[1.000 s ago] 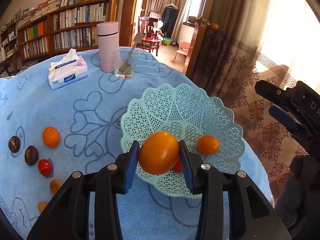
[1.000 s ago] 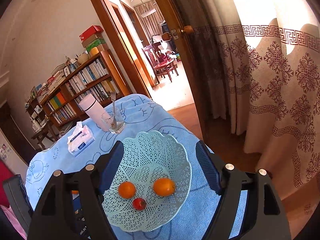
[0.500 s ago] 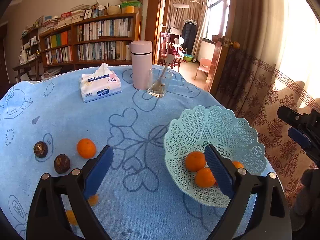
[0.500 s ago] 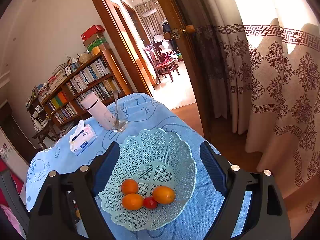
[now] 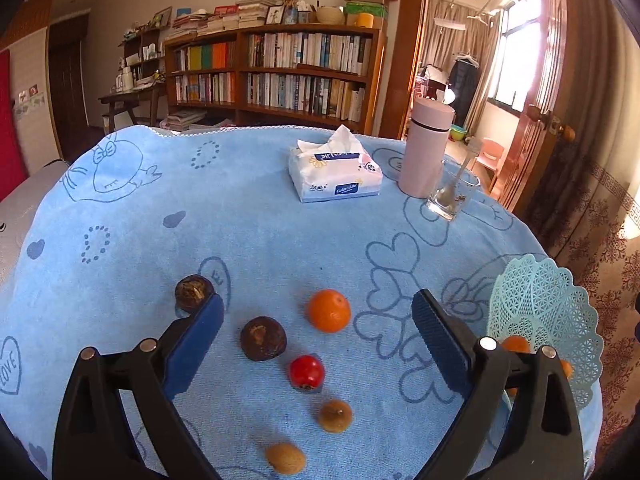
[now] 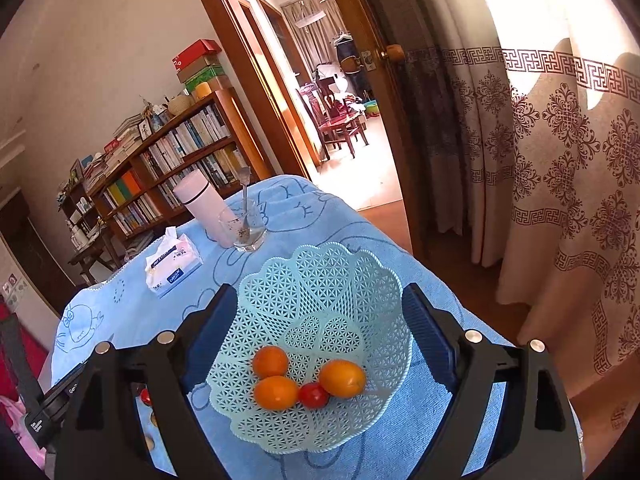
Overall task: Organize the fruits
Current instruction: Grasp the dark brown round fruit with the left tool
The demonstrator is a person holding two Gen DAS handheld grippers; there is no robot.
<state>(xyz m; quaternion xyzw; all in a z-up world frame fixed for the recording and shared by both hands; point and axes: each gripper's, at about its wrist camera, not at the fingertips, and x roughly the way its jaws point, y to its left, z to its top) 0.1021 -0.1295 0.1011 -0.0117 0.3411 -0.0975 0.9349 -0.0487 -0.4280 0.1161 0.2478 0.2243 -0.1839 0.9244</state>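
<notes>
Basket [image 6: 320,276]: I see it at the table's right edge, rim up, with three oranges and a red fruit inside.
Loose fruit: orange [image 5: 329,310], red one [image 5: 307,373], two dark brown, two tan; all roundish, so I can name no long axis.
Left gripper [image 5: 318,342]: jaws just opened wide, gripping nothing, over the loose fruit.
Right gripper [image 6: 318,338]: jaws spreading, astride the basket; contact unclear.
Hidden: my left view cuts off the basket.

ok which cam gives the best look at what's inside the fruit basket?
Right wrist. The basket sits centred between its open fingers, and all the contents show: three oranges and a small red fruit. The left wrist view catches only the basket's edge at far right, with bits of orange behind the finger.
</notes>
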